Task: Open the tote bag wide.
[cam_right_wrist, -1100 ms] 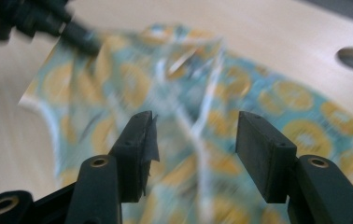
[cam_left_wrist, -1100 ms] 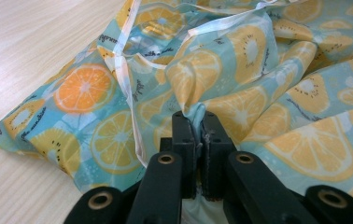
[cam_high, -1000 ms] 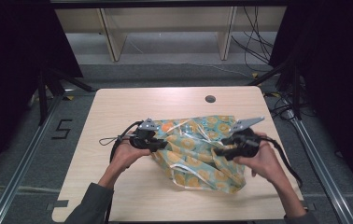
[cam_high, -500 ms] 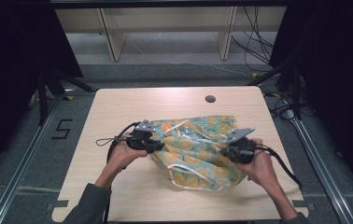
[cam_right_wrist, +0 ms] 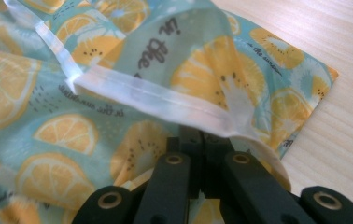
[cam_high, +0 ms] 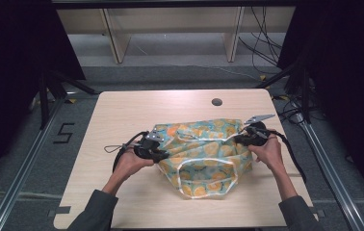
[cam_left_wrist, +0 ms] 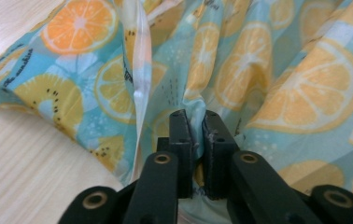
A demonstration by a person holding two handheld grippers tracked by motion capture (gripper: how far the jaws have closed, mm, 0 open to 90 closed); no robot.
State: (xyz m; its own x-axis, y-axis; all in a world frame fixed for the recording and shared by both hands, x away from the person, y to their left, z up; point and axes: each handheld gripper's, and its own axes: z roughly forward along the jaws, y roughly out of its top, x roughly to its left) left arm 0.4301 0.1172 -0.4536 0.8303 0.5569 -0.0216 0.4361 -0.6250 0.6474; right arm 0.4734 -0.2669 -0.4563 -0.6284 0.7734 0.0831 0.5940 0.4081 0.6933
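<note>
A teal cloth bag printed with orange slices (cam_high: 204, 154) lies crumpled on the middle of the wooden table (cam_high: 122, 110). My left gripper (cam_high: 158, 153) holds the bag's left edge, and in the left gripper view its jaws (cam_left_wrist: 197, 135) are shut on a fold of the bag (cam_left_wrist: 268, 79). At the bag's right edge, my right gripper (cam_high: 241, 139) is shut on the bag (cam_right_wrist: 48, 116) just under its white hem (cam_right_wrist: 151, 95). The fabric is stretched between the two grippers.
A dark round hole (cam_high: 216, 102) sits in the table behind the bag. Bare tabletop lies to the left, behind and in front of the bag. Metal rails run along the floor on both sides, and a shelf frame (cam_high: 170, 29) stands beyond the table.
My right gripper has moved away from me and to the right with the bag's edge, pulling the fabric wider. The left gripper has kept its hold with little movement.
</note>
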